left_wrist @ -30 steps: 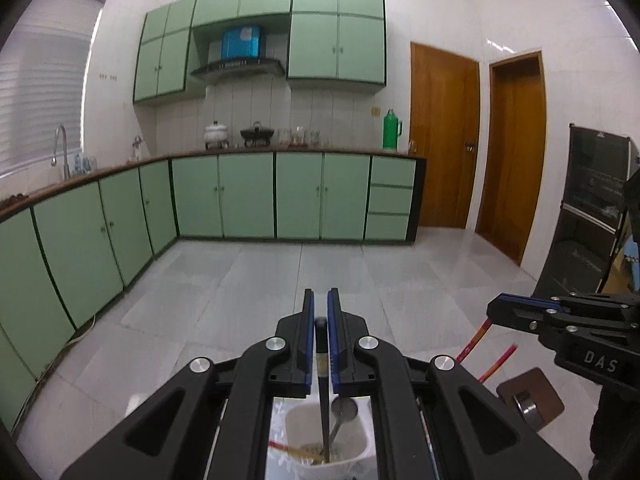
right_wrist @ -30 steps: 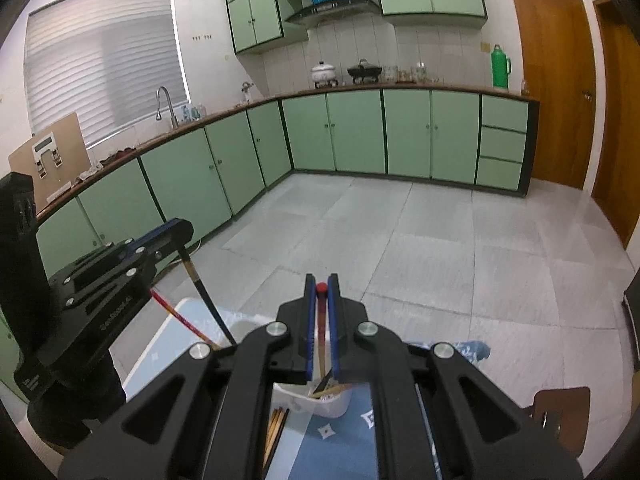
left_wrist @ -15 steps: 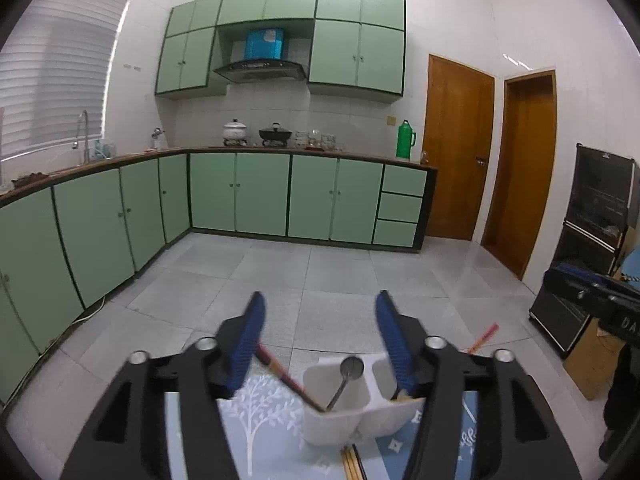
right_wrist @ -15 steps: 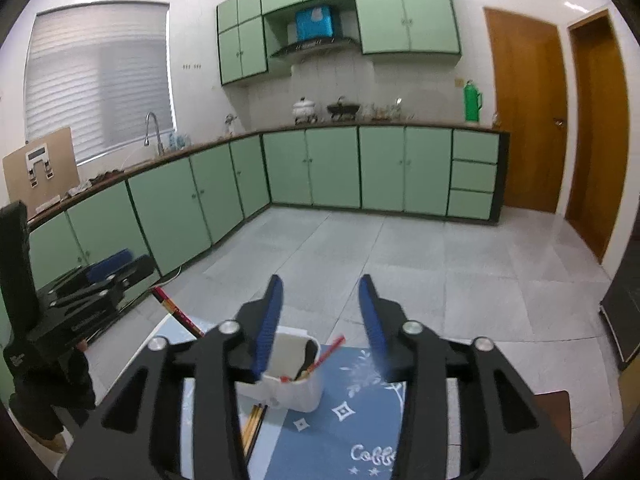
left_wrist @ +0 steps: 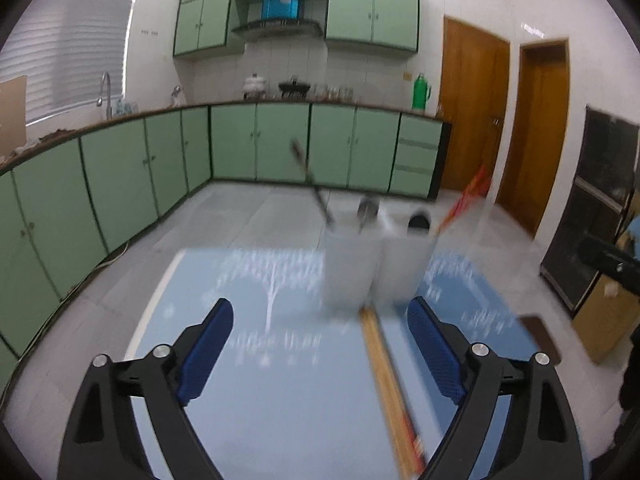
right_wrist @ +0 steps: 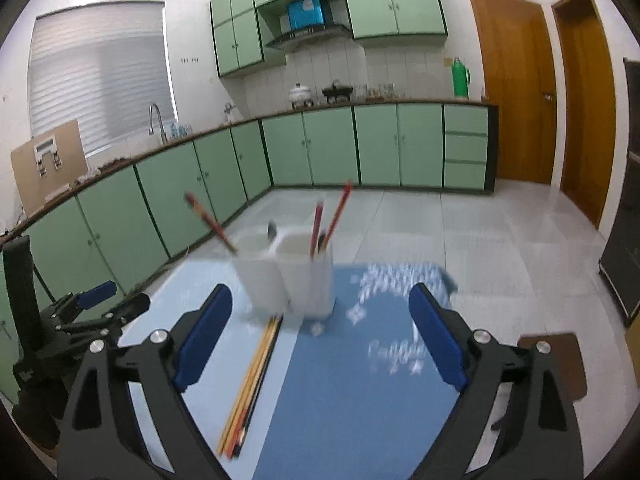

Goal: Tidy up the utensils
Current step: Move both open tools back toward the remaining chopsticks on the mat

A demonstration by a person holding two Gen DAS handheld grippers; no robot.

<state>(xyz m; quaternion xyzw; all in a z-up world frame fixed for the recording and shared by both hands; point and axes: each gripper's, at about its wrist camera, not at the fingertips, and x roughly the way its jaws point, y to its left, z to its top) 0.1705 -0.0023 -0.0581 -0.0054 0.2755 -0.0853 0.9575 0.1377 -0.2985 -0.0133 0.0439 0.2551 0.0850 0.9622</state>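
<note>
Green cabinets [right_wrist: 376, 144], white tiled floor [right_wrist: 500, 232], wooden doors [right_wrist: 516, 88], blinds [right_wrist: 100, 72]

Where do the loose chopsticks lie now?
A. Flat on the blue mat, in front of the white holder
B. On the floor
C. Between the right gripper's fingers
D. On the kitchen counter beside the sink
A: the right wrist view shows the loose chopsticks flat on the blue mat, running toward the camera from the foot of the white holder.

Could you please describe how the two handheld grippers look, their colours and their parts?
The left gripper and the right gripper look identical: matte black angular frames with silver round bolts. Their jaws carry blue pads with a fine dotted texture. No cables or sleeves are visible.
</note>
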